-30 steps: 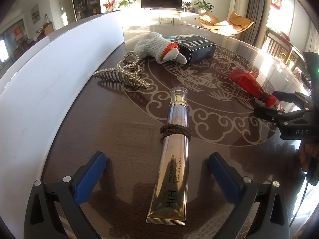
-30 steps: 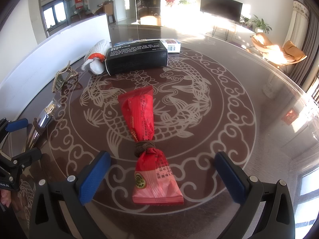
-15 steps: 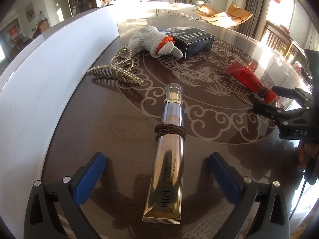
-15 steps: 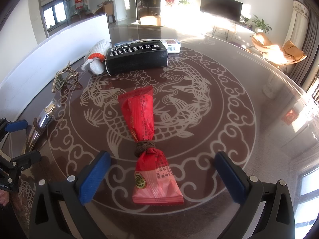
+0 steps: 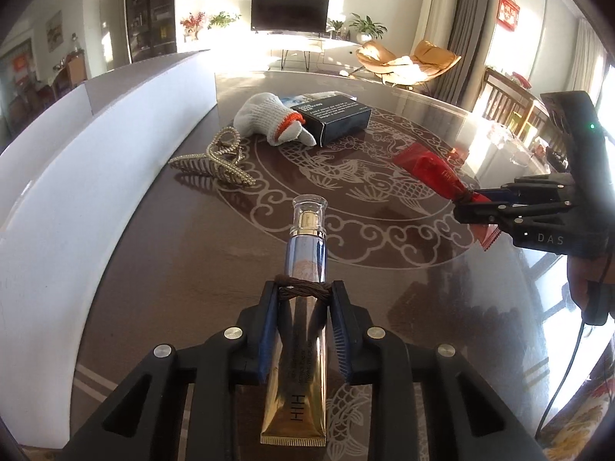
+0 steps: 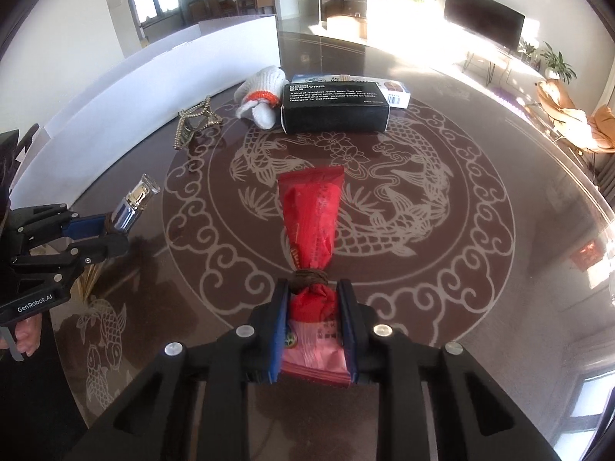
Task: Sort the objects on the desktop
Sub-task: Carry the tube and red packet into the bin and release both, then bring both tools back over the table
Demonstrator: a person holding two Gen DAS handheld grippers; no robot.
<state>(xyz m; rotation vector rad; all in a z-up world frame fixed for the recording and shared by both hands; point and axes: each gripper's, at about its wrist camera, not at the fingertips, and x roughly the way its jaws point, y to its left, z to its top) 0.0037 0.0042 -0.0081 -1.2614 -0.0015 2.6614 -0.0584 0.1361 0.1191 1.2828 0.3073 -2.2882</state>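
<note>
While the gold cream tube sits clamped between the blue pads of the left gripper, its jaws closing the last bit onto it, the step in hand looks like the pick-up of two items at once. A brown hair tie is wound round the tube just ahead of the pads, and the clear cap points away over the table. From the right wrist view the tube appears tilted with its cap end clear of the glass.

The red snack packet is pinched near its tail by the right gripper, jaws pressed together on the crinkled foil, with another brown tie cinched round its waist. Its front half seems to slope down toward the table; whether it touches I cannot tell.

Next, I judge, each item must be carried to its sorting place, which no view shows clearly. The tube is stiff and slick, so it could swivel in the pads; the packet is soft and may sag.

Farther off lie a pearl hair claw, a white glove and a black box, the glove touching the box, all near a white board.
</note>
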